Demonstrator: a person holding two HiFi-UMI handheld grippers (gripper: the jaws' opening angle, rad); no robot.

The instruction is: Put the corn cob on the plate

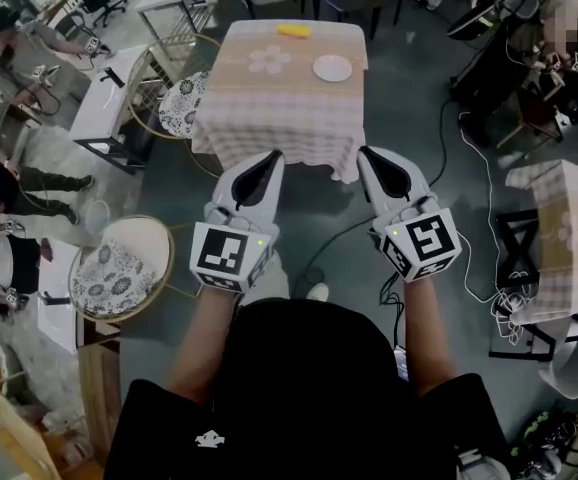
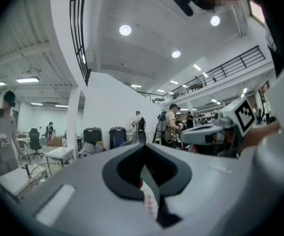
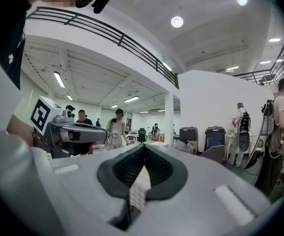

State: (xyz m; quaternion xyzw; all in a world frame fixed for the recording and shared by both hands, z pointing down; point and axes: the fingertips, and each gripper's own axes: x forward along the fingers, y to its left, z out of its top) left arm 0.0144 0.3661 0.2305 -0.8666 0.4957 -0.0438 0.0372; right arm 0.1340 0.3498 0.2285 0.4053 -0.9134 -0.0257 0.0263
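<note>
A yellow corn cob (image 1: 293, 31) lies near the far edge of a small table with a checked cloth (image 1: 279, 118). A white plate (image 1: 332, 68) sits on the same cloth, nearer and to the right of the cob. My left gripper (image 1: 268, 161) and right gripper (image 1: 369, 158) are held level side by side, well short of the table. Both are shut with nothing between the jaws. In the left gripper view (image 2: 143, 149) and the right gripper view (image 3: 143, 149) the jaws meet, and neither view shows the cob or the plate.
A round gold-framed stool with a patterned seat (image 1: 119, 268) stands at my left, another chair (image 1: 174, 98) beside the table. Cables run over the floor at the right near a second clothed table (image 1: 569, 228). People stand at the left (image 1: 29, 58) and top right.
</note>
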